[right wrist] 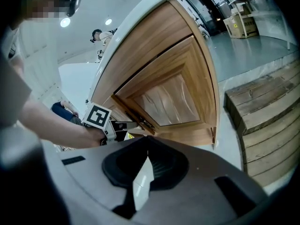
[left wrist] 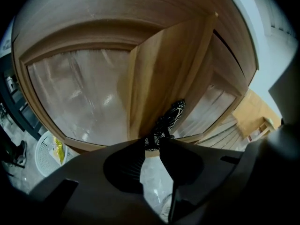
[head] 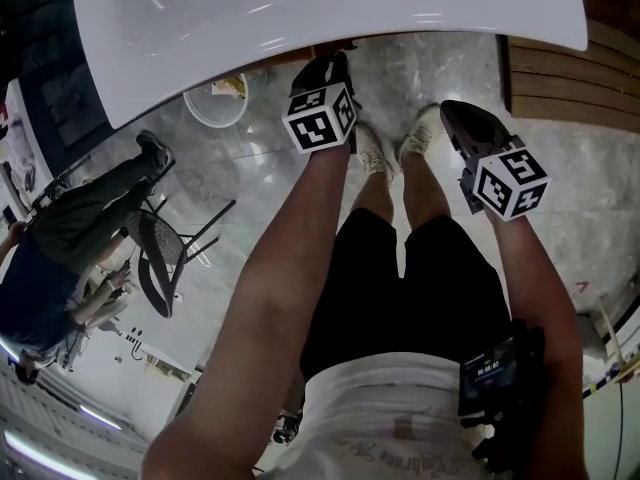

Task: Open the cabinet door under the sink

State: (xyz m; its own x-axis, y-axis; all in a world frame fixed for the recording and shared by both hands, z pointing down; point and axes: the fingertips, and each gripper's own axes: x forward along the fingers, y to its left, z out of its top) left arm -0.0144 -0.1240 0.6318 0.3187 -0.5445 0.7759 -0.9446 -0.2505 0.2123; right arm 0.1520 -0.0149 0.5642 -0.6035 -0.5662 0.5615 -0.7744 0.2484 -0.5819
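The wooden cabinet point(right wrist: 173, 97) stands under the white sink point(head: 300, 18). In the left gripper view one door point(left wrist: 164, 74) stands angled out from the cabinet front, with a black ornate handle point(left wrist: 172, 115) on it. My left gripper point(left wrist: 153, 143) is shut on the lower end of that handle, one jaw on each side. From the head view the left gripper point(head: 325, 78) reaches under the sink's rim, its tips hidden. My right gripper point(right wrist: 146, 147) is shut and empty, held back from the cabinet to the right point(head: 470, 138). It looks at the closed right door point(right wrist: 178, 100) and the left gripper point(right wrist: 112, 128).
A white basket point(head: 215, 103) sits on the floor left of the cabinet. Farther left are a black chair point(head: 160, 258) and a seated person point(head: 70, 228). Wooden steps point(right wrist: 267, 121) lie right of the cabinet. My own feet point(head: 395, 148) stand just before the doors.
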